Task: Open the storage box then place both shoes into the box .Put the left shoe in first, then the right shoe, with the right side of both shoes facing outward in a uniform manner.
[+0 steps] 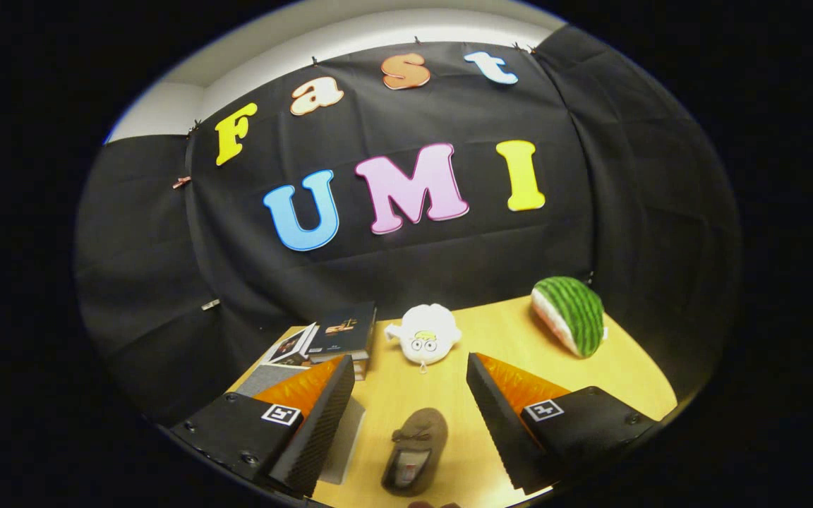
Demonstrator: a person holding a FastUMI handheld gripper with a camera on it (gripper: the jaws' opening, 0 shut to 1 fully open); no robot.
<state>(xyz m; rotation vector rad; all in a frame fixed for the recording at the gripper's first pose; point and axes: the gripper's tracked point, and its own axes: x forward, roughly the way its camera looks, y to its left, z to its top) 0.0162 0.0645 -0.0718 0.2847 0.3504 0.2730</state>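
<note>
We see the jaws standing wide apart, gripping nothing, with a brown shoe (415,451) lying on the wooden worktop (632,381) between them. Just beyond the fingertips sit a white plush toy (424,334) and a stack of books (339,331). Farther right rests a watermelon-slice plush (570,314).

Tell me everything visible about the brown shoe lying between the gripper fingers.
The brown shoe is a small soft slipper, suede-like by its look, with a stitched seam across the top and a lighter lining showing in its opening. It lies flat on the wooden table, sole down, toe pointing away toward the white plush toy. It sits in the gap of the open gripper, and neither finger appears to touch it. Its heel end is partly hidden.
</note>
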